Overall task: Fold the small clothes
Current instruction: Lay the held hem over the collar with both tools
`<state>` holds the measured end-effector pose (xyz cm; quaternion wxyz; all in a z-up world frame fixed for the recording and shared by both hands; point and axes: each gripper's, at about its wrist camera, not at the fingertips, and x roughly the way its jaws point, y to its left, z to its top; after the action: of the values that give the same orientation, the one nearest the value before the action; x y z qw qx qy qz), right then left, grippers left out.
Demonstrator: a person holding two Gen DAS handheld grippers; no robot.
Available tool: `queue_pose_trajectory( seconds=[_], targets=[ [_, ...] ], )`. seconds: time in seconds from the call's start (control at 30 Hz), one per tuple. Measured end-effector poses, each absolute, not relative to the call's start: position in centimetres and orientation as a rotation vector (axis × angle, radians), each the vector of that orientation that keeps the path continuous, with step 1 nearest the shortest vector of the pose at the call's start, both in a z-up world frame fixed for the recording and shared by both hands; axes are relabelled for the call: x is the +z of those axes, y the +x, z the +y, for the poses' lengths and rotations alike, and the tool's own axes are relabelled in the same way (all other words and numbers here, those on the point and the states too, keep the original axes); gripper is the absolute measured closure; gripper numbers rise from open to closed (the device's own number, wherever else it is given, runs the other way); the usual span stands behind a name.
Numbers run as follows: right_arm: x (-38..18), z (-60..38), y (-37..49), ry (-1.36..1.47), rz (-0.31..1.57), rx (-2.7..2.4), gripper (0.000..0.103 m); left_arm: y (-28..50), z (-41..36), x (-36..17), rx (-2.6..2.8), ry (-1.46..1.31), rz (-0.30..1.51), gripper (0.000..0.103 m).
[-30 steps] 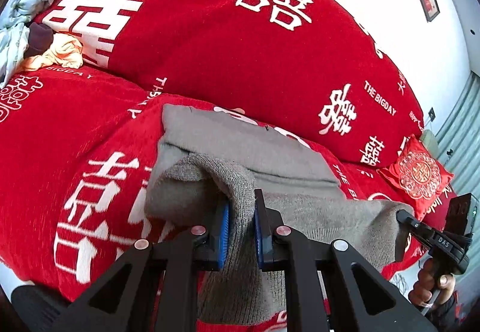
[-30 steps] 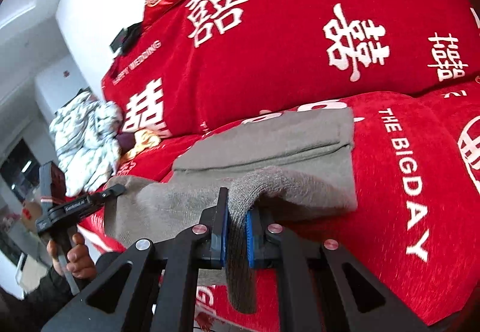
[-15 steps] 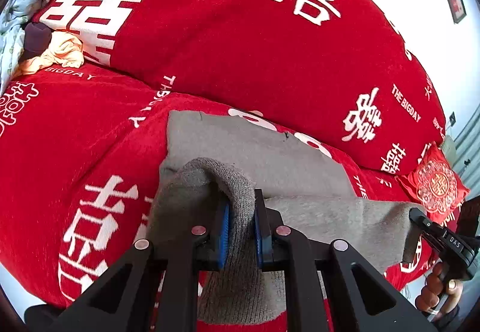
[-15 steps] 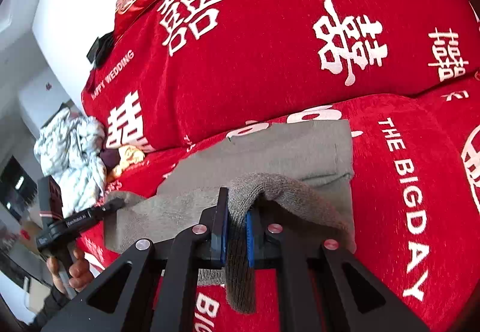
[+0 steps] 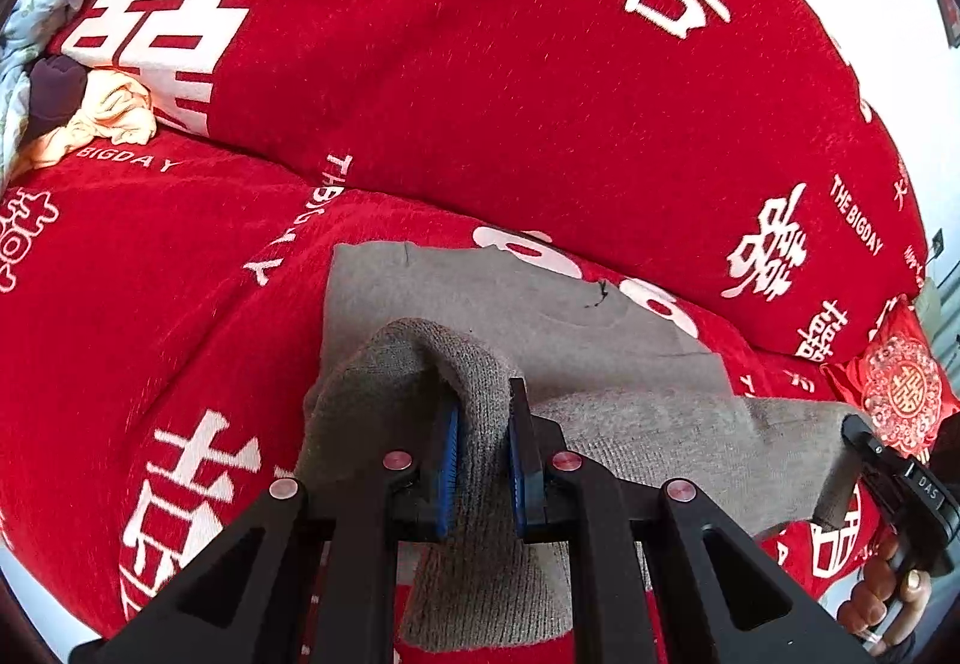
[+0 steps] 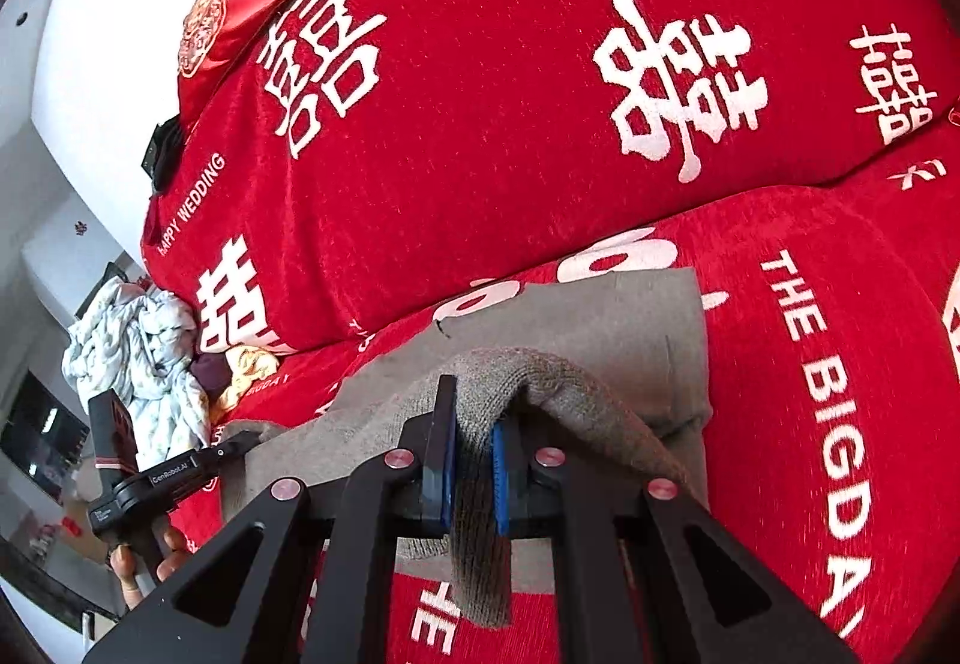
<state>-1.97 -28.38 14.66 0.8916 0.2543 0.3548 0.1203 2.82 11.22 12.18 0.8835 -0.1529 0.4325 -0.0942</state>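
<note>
Grey knit fills the left wrist view: the sweater (image 5: 516, 316) lies partly flat on the red sofa cover (image 5: 180, 256), its near edge lifted, and the left gripper (image 5: 483, 460) is clamped on one bunched corner. Far right, the right gripper (image 5: 864, 442) holds the other corner. From the right wrist view, the right gripper (image 6: 474, 475) pinches a thick fold of the same edge — the left gripper (image 6: 240, 445) grips the far end. One likely risk: uneven travel of the two hands would skew the fold, or the bulky knit could slip from a pinch.
</note>
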Motion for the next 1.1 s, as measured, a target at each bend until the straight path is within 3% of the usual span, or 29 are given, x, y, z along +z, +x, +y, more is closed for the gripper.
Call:
queue_pose_trajectory(
  seconds=[1.1],
  targets=[
    [9.0, -29.2, 8.1, 0.475, 0.88, 0.114, 0.093, 12.6, 7.2, 8.1, -0.133, -0.171, 1.024, 0.088]
  ],
)
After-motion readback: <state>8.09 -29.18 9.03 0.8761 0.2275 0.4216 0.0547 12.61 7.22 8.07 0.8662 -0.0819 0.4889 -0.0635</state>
